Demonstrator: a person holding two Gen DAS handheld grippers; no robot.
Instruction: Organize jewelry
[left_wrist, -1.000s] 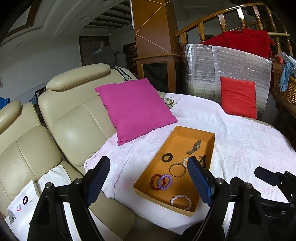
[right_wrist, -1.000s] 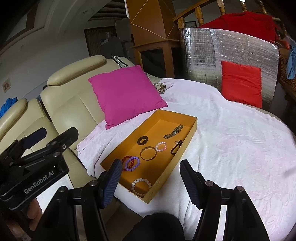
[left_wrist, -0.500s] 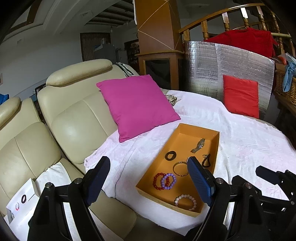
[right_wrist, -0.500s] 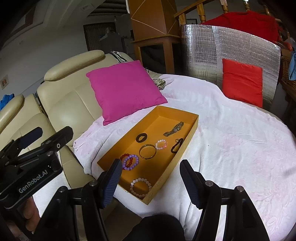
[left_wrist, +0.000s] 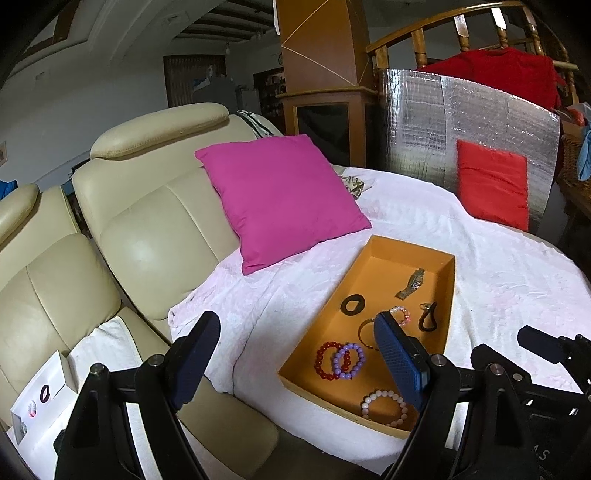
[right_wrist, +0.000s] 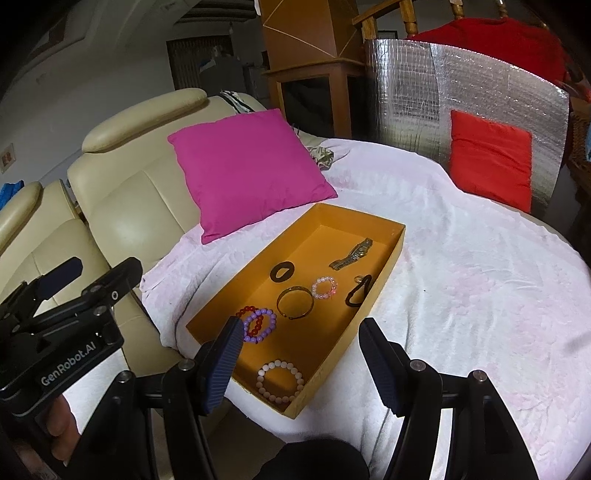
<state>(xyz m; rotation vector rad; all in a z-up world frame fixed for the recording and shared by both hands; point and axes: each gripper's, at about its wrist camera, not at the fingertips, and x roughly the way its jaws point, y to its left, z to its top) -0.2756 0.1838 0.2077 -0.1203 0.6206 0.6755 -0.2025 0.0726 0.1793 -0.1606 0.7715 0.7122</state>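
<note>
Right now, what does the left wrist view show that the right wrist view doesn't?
Only the left wrist view shows the white card with sample rings, low on the sofa seat. Only the right wrist view shows the gold bangle whole; the left gripper half hides it. Both share the orange tray, the watch, the pale bead bracelet and open, empty grippers.

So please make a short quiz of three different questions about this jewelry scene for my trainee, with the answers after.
1. True or false: the right gripper holds a bracelet.
2. Which bracelet in the orange tray overlaps the red bead bracelet? A) purple bead bracelet B) gold bangle C) pale pink bead bracelet
3. Fill in: the watch lies toward the tray's ___ end, far or near.

Key: 1 false, both the right and the left gripper are open and empty. 2 A. 3 far.
</note>
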